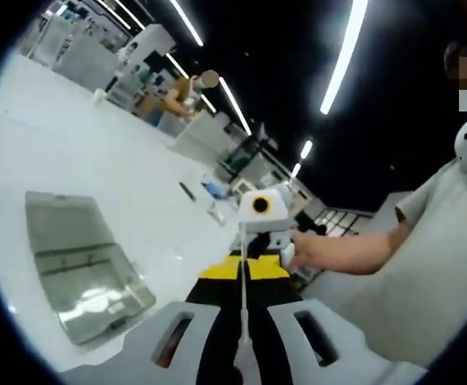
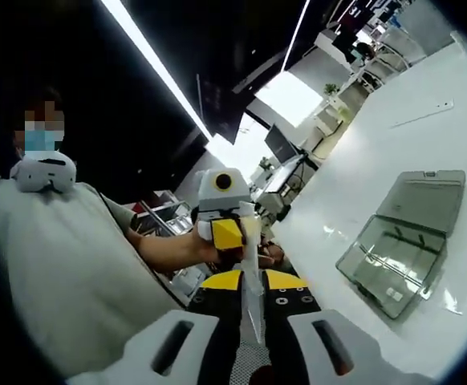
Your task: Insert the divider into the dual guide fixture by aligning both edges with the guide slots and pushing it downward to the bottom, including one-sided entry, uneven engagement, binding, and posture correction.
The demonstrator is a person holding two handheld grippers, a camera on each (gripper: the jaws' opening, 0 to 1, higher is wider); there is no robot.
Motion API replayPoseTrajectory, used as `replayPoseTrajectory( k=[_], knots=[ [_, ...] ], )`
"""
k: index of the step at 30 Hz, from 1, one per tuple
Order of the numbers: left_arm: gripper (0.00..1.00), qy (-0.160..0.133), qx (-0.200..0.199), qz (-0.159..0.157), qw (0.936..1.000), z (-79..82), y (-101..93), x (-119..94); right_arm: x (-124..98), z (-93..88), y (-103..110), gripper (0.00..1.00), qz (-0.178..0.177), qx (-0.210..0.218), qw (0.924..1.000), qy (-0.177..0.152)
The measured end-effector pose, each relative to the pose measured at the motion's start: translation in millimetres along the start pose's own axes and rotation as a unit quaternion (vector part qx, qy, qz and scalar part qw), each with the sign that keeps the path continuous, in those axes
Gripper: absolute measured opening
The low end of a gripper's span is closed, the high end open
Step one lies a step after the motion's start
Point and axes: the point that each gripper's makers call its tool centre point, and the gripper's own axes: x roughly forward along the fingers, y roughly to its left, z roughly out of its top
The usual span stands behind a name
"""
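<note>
The thin, clear plastic divider plate (image 1: pixel 242 321) was carried edge-on, well above the clear, open-lidded plastic box with inner guide slots (image 1: pixel 85 269), which lay on the white surface (image 1: pixel 73 152); both grippers faced each other, presumably to steady opposite edges for alignment; the left gripper (image 1: pixel 243 353) had its fingers clamped on the plate; the right gripper (image 2: pixel 252 341) likewise pinched it (image 2: pixel 252 297), with the box (image 2: pixel 402 241) off to one side; insertion had not begun.

Long ceiling lights (image 1: pixel 344 56) burn bright against a dark ceiling and bleach the white bench (image 1: pixel 97 152) beneath them almost featureless. Glare patches sit on the clear box (image 1: pixel 85 265) lying on that bench. Straight lines bow toward both pictures' edges; the far room looks soft.
</note>
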Motion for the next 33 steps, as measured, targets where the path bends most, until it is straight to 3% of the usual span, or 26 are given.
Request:
replayPoseTrajectory(
  k=[9, 20, 33],
  knots=[
    [0.0, -0.01, -0.012, -0.005, 0.9999, -0.9, -0.5, -0.6, -1.0, 0.4, 3.2, 0.02, 0.003, -0.002, 1.0, -0.006],
    [0.01, -0.011, 0.003, 0.006, 0.9999, -2.5, 2.3, -0.2, -1.6, -0.9, 2.3, 0.0, -0.014, 0.0, 0.9999, -0.003],
    [0.02, -0.024, 0.009, 0.024, 0.9994, 0.1, 9.9, -3.6, 3.6, 2.7, -1.6, 0.0, -0.072, 0.003, 0.9973, 0.01]
  ],
)
